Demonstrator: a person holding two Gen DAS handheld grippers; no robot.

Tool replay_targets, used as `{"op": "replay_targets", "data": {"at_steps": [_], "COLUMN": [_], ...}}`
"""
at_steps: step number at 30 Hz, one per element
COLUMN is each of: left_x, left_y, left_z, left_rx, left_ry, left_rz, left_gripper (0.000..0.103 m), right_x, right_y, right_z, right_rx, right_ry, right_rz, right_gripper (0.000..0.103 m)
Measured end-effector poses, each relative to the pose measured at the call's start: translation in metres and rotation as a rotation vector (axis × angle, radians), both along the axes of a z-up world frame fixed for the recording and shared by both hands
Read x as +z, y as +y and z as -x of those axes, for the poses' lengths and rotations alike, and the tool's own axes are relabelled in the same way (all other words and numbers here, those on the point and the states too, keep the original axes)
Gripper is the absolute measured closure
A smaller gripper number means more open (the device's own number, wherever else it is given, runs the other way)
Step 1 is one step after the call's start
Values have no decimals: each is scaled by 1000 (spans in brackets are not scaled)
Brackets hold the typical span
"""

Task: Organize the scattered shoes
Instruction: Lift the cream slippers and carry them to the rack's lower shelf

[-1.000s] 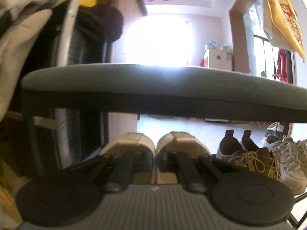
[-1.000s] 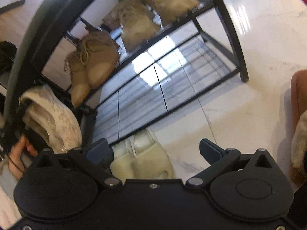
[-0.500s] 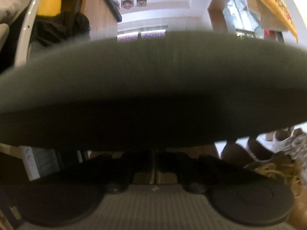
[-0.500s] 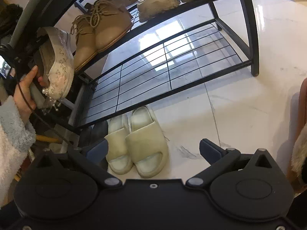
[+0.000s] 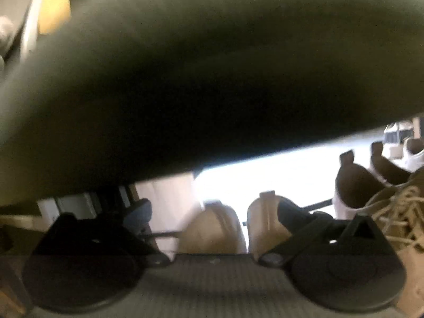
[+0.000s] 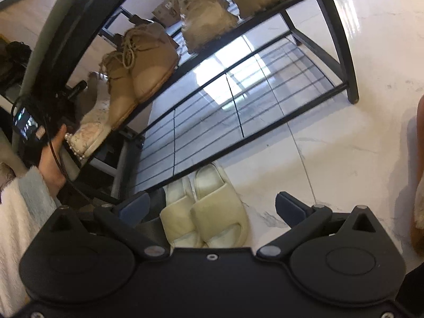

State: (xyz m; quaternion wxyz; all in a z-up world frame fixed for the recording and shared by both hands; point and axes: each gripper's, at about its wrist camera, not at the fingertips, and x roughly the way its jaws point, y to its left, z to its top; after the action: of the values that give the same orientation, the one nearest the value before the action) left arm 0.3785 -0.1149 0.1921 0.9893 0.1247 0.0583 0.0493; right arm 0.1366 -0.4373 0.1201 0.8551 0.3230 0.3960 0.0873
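In the left wrist view my left gripper (image 5: 212, 213) is open around the heels of a pair of beige pearl-trimmed shoes (image 5: 214, 228) resting on the rack shelf under a dark padded top (image 5: 201, 66). The same shoes (image 6: 91, 129) show in the right wrist view at the left end of the upper shelf, beside tan lace-up boots (image 6: 143, 63). My right gripper (image 6: 212, 206) is open and empty above a pair of cream slide sandals (image 6: 209, 209) on the floor before the rack.
The black wire shoe rack (image 6: 238, 98) has a bare lower shelf. Two furry tan shoes (image 6: 209, 18) stand farther along the upper shelf. Tan boots (image 5: 384, 198) and white sneakers (image 5: 416, 156) sit right of my left gripper. A brown furry shoe (image 6: 420, 198) lies at right.
My left gripper has opened and let go of the beige shoes, which now rest on the upper shelf. My right gripper stays open over the sandals.
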Motion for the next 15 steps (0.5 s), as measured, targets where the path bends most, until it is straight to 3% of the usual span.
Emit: {"op": "replay_targets", "data": {"at_steps": [7,10,12,13,14,15], "left_x": [-9,-22,-32,-35,-42,-45], "left_y": [10,3,-11,-17,-27,-28], "left_z": [85,144,161,162,156,144], "left_rx": [18,-132,-225,-243,-241,-231], "left_ry": [-80,-62,-3,19,112,134], "left_rz": [3,34,21,18,36,45], "left_gripper": [2,7,49,59,70,70], "right_x": [8,8,8,9,9,10], "right_y": [-1,-1,0,1,2,2], "right_z": [3,3,2,2,3,3], "right_rx": [3,3,6,8,10,11], "right_ry": [-34,-37,-37,-39,-41,-46], "right_rz": [-8,-12,-13,-14,-14,-13], "right_gripper": [0,0,0,0,0,0]}}
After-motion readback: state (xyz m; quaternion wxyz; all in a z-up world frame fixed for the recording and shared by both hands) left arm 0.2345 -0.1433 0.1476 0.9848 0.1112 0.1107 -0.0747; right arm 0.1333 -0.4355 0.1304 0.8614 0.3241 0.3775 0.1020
